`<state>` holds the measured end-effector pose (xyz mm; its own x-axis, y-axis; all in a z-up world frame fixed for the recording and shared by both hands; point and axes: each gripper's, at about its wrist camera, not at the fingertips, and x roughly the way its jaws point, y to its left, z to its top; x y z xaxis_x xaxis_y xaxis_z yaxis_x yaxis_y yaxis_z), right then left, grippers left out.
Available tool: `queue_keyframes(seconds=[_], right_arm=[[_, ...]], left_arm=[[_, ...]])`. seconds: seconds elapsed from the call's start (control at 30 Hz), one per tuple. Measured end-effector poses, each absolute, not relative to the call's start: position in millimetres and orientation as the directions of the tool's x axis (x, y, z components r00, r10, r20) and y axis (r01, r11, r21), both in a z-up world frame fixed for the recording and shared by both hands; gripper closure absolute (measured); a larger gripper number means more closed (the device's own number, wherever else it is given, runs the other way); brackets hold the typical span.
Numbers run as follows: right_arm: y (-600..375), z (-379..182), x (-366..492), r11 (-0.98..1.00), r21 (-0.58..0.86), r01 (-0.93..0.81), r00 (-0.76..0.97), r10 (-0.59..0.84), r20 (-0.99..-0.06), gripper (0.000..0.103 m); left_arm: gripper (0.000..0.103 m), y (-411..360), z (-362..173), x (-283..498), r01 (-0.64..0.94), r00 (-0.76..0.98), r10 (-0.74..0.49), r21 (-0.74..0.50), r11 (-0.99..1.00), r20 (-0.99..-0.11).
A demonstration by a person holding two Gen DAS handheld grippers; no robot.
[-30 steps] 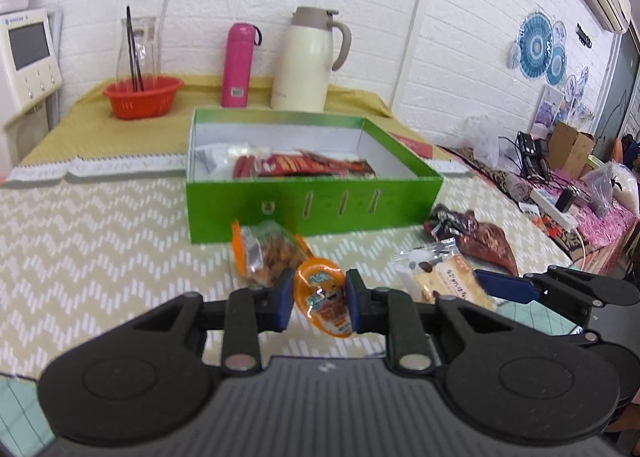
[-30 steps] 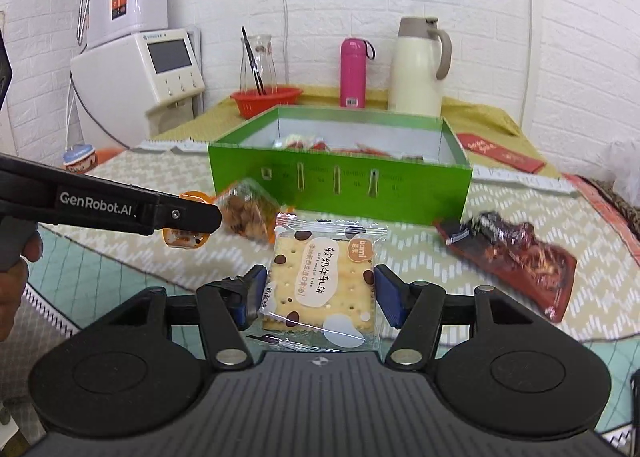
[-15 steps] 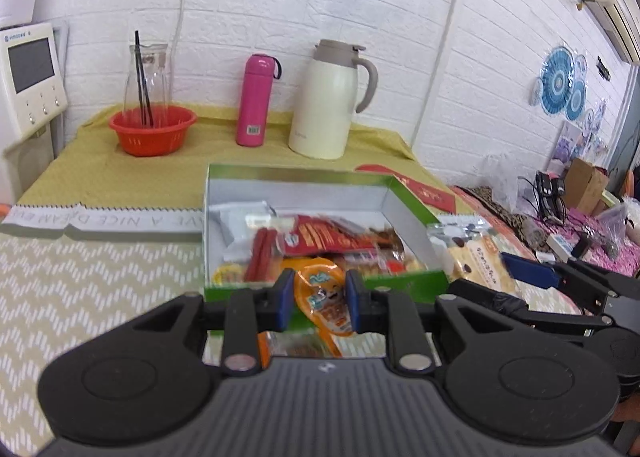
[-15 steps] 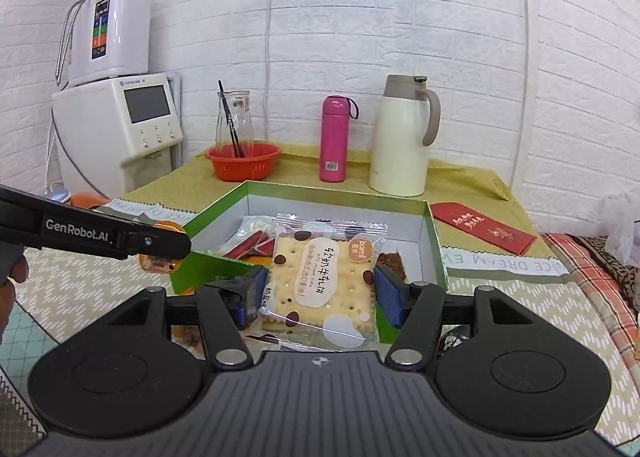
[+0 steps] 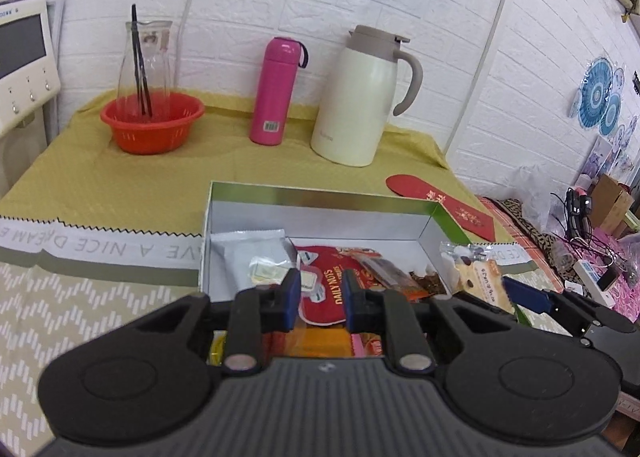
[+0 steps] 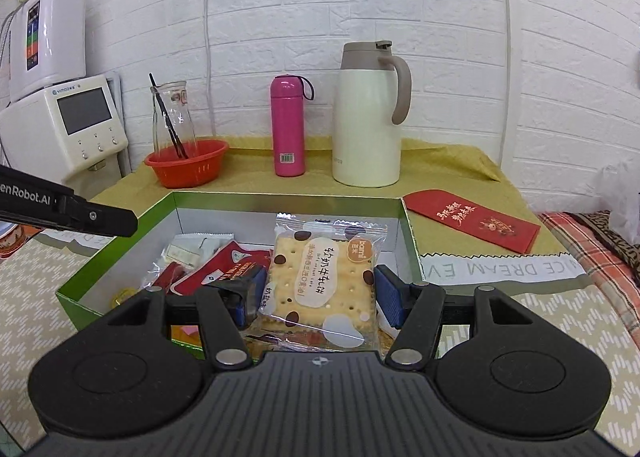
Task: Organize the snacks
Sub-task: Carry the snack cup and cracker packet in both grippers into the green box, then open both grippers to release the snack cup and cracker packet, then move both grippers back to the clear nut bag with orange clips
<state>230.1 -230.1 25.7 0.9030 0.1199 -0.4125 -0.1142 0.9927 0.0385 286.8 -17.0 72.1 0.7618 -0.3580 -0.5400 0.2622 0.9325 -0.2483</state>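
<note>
Green box (image 6: 408,233) open from above; its floor crowded with snack packets (image 5: 332,289), bare only along the far wall. Behind it, on the worktop (image 5: 120,177), a red basket (image 5: 152,121), pink bottle (image 5: 276,93) and cream jug (image 5: 360,97) block the wall side.

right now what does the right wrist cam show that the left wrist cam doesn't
Only the right wrist view: the tall white unit with the coloured panel and the printed front of the cracker pack.
Only the left wrist view: the blue paper fans on the side wall and the cluttered side table.
Both: the green box, pink bottle, cream jug, red basket and red envelope.
</note>
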Motion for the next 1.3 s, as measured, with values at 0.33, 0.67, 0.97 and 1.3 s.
queue_keyframes(seconds=[0.33, 0.67, 0.97, 1.3], right_arm=[[-221.1, 11.4, 237.2, 0.984, -0.04, -0.176, 0.908, 0.147, -0.392, 0.0], [-219.2, 14.1, 221.9, 0.983, -0.013, -0.18, 0.905, 0.161, -0.394, 0.0], [-211.3, 27.2, 189.9, 0.98, 0.016, -0.197, 0.906, 0.188, -0.378, 0.0], [-204.0, 36.2, 145.1, 0.968, 0.054, -0.246, 0.902, 0.249, -0.352, 0.0]], left_arm=[[0.022, -25.5, 59.7, 282.6, 0.229, 0.823, -0.291, -0.184, 0.956, -0.488], [0.008, -25.2, 66.4, 271.8, 0.17, 0.843, -0.218, -0.141, 0.975, -0.492], [0.008, -27.2, 80.2, 243.5, 0.195, 0.847, -0.23, -0.123, 0.973, -0.479], [0.008, -29.7, 93.7, 197.5, 0.228, 0.849, -0.242, -0.086, 0.97, -0.47]])
